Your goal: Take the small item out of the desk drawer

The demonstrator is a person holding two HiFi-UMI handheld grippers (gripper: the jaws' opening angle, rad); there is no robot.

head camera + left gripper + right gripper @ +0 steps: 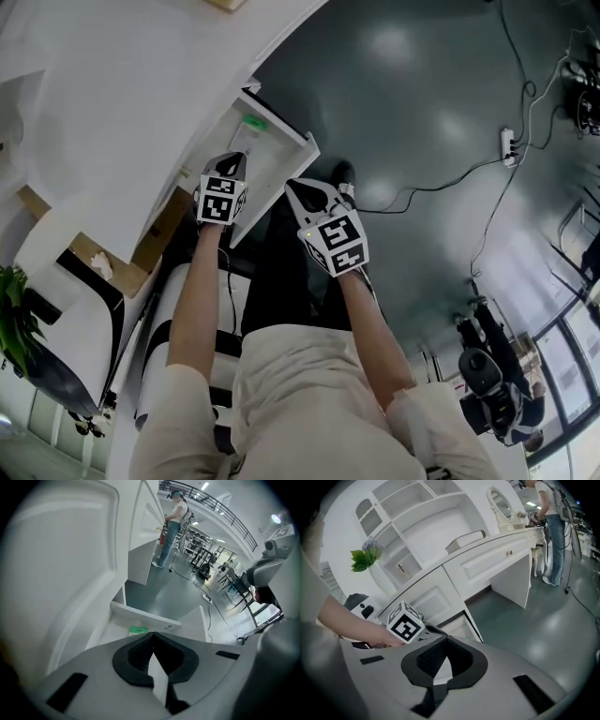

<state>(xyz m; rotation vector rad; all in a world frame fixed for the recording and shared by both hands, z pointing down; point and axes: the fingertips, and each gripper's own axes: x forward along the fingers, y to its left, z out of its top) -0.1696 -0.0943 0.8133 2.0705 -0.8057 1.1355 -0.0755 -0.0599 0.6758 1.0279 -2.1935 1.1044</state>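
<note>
A white desk drawer (281, 141) stands pulled open under the white desk (112, 84). Inside it lies a small green item (253, 122), also seen in the left gripper view as a green item (138, 630) just beyond the jaw tips, behind the drawer's front panel (145, 616). My left gripper (234, 161) hovers over the drawer's near end, shut with nothing between its jaws (153, 634). My right gripper (294, 186) hangs beside the drawer over the dark floor, also shut and empty (446, 638). The right gripper view shows the left gripper's marker cube (407, 625).
A white-and-black chair (84, 319) and a brown box (141, 253) stand to the left. A power strip (509, 145) with cables lies on the grey floor. A camera rig (487, 375) stands at the lower right. A person (173, 527) stands far off by the desk.
</note>
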